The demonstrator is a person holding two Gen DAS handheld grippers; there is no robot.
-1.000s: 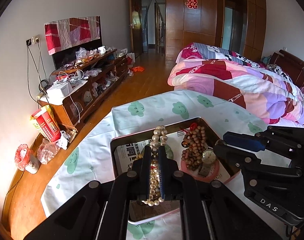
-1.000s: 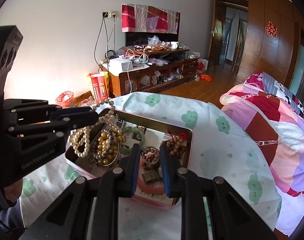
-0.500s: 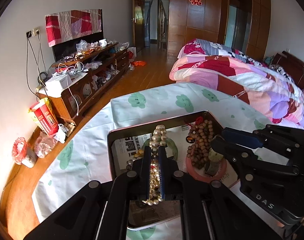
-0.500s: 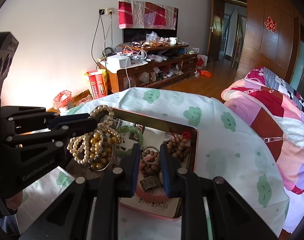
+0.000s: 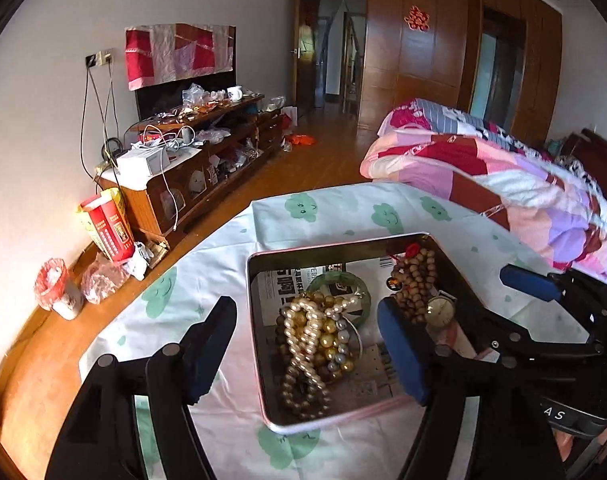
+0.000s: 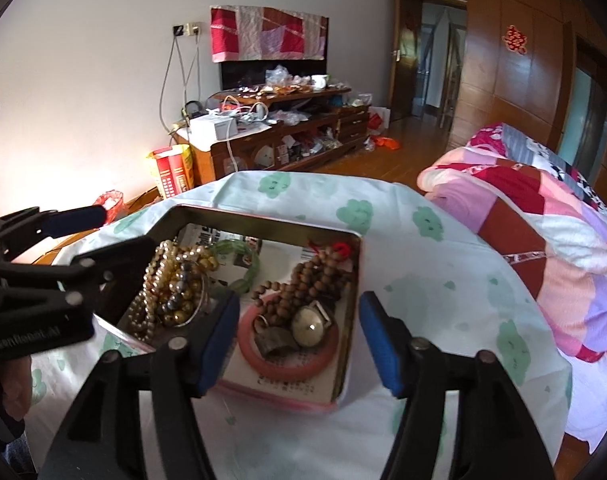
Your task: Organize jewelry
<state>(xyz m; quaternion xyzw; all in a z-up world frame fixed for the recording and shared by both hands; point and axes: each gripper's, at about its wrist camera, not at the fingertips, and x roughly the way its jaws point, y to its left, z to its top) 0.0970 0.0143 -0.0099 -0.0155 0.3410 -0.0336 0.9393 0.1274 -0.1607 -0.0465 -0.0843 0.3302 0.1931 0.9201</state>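
Note:
A metal tin point(image 5: 335, 242) lined with newspaper sits on the cloud-print tablecloth. In it lie a pearl necklace point(image 5: 307, 352), gold beads point(image 5: 337, 346), a green bangle point(image 5: 357, 284), wooden prayer beads point(image 5: 417, 280) and a watch point(image 5: 441, 312). My left gripper point(image 5: 305, 348) is over the tin's left half, its jaws opening wide. The pearls lie loose below them, untouched by the pads. My right gripper point(image 6: 299, 342) hovers over the watch point(image 6: 309, 326) and a pink bangle point(image 6: 287, 364). Its jaws are opening too, and the pads grip nothing. The left gripper point(image 6: 99, 234) shows at the left edge.
A bed with a patchwork quilt point(image 5: 503, 184) stands close on the right of the table. A cluttered wooden TV cabinet point(image 5: 199, 152) lines the far wall, with a red carton point(image 5: 107, 228) and plastic bags on the wooden floor point(image 5: 303, 164) beside it.
The left gripper was shut on the pearl necklace above the tin. It has opened, and the pearls now lie in the tin. The right gripper's jaws have spread apart.

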